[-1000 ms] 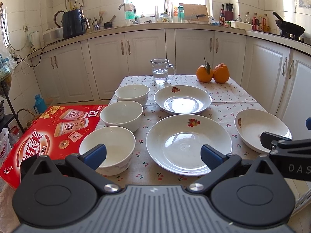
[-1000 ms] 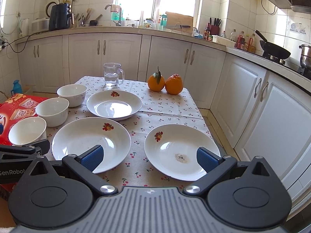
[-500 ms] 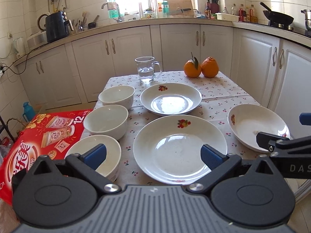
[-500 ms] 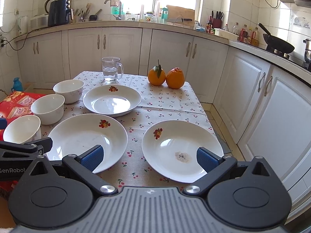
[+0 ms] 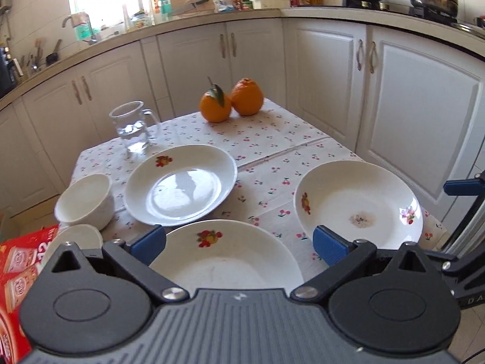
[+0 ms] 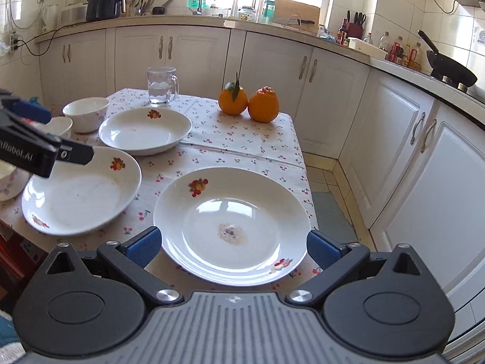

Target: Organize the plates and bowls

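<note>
Three white flowered plates lie on the cherry-print tablecloth. My left gripper is open, its blue fingertips straddling the near rim of the middle plate, also seen as the left plate. My right gripper is open around the near rim of the right plate, which has a small stain at its centre. The far plate sits behind them. A white bowl stands at the far left, with a second bowl half hidden behind my left finger. Neither gripper holds anything.
A glass mug of water and two oranges stand at the table's far end. A red carton sits beside the table on the left. White cabinets run along the back and right, with a narrow floor gap.
My left gripper has swung right and forward, from facing the bowls to hovering at the middle plate's rim. My right gripper has closed in low on the right plate. Both stay open.
</note>
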### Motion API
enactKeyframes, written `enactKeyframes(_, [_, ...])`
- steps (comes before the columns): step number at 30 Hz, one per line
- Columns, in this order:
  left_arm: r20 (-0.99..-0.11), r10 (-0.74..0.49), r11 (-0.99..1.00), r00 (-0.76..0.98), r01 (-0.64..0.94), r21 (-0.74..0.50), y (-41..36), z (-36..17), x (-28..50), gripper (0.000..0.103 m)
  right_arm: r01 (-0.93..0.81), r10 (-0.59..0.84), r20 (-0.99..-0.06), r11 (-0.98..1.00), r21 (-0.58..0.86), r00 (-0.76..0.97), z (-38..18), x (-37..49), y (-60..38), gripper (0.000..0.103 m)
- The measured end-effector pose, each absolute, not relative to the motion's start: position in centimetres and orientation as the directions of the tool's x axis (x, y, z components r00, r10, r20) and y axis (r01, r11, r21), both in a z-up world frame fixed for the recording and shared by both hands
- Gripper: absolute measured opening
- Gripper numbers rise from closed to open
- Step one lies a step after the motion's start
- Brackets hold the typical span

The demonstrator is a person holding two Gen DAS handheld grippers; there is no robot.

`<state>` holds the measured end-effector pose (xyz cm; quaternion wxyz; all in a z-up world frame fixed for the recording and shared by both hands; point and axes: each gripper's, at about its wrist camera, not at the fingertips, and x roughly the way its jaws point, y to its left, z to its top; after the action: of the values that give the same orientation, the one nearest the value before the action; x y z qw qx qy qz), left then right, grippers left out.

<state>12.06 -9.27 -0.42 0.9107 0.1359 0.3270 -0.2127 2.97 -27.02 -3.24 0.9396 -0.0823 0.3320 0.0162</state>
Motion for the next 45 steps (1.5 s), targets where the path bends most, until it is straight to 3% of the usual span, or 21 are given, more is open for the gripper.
enactKeyframes(9, [-0.748,-0.418,0.751,0.515,0.659,0.034,-15.4,-3.4,18.2,0.102,-0.185,0.111,-0.701,0.982,-0.03,0.705,-8.3,4.4,-31.0,0.103])
enactKeyframes(18, [-0.835,-0.418,0.666,0.359,0.746,-0.013,-19.4,-7.0,22.1,0.1,-0.255,0.167,-0.71,0.967,-0.019,0.684,-10.3,5.4,-32.5,0.103])
enactKeyframes(21, [-0.85,-0.417,0.65,0.322,0.759,-0.032,-20.1,-7.8,22.9,0.095,-0.28,0.196,-0.706,0.96,-0.003,0.68,-10.5,5.7,-32.7,0.103])
enactKeyframes(23, [-0.856,-0.417,0.64,0.305,0.768,-0.038,-20.3,-8.0,23.2,0.087,-0.296,0.216,-0.704,0.955,0.009,0.677,-10.5,5.9,-32.8,0.103])
enactKeyframes(27, [-0.862,-0.428,0.625,0.271,0.778,-0.066,-20.5,-8.2,23.9,0.082,-0.314,0.237,-0.699,0.949,0.019,0.675,-10.5,6.4,-33.1,0.096])
enactKeyframes(31, [-0.86,-0.45,0.607,0.24,0.789,-0.098,-20.9,-8.2,24.4,0.071,-0.33,0.25,-0.698,0.944,0.02,0.671,-10.4,6.6,-33.1,0.092])
enactKeyframes(38, [-0.863,-0.456,0.591,0.216,0.799,-0.112,-21.2,-7.9,24.7,0.064,-0.344,0.258,-0.699,0.939,0.019,0.667,-10.4,6.7,-33.1,0.092])
enactKeyframes(45, [-0.86,-0.464,0.59,0.212,0.798,-0.121,-21.4,-7.8,25.5,0.064,-0.347,0.255,-0.713,0.938,0.017,0.653,-10.2,7.3,-33.0,0.091])
